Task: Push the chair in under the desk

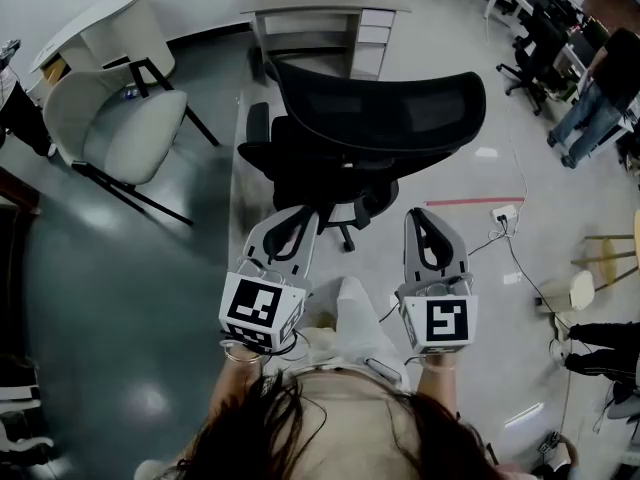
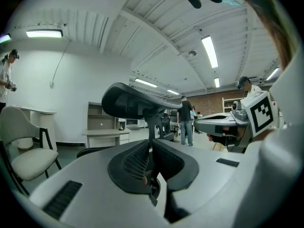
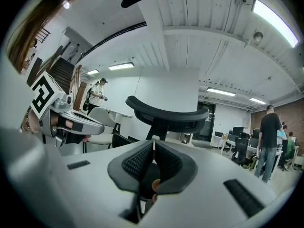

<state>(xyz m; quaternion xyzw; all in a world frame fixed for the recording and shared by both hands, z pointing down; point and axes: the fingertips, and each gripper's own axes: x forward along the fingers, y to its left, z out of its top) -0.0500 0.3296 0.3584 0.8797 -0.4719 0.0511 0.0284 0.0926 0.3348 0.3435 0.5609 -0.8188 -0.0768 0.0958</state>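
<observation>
A black mesh office chair (image 1: 370,118) stands in front of me with its back toward me, a short way out from the grey desk (image 1: 320,8) with drawers at the far side. My left gripper (image 1: 298,216) and right gripper (image 1: 425,216) are both shut and empty, side by side just behind the chair's back; I cannot tell if they touch it. In the left gripper view the chair's headrest (image 2: 130,99) rises beyond the shut left gripper (image 2: 152,144), with the desk (image 2: 107,134) behind. In the right gripper view the headrest (image 3: 166,113) is just past the shut right gripper (image 3: 154,144).
A white padded chair (image 1: 120,118) and a white table (image 1: 100,23) stand at the left. On the floor to the right lie a power strip (image 1: 503,213) and its cable. A wooden stool (image 1: 610,258), more office chairs and a person (image 1: 600,78) are at the right.
</observation>
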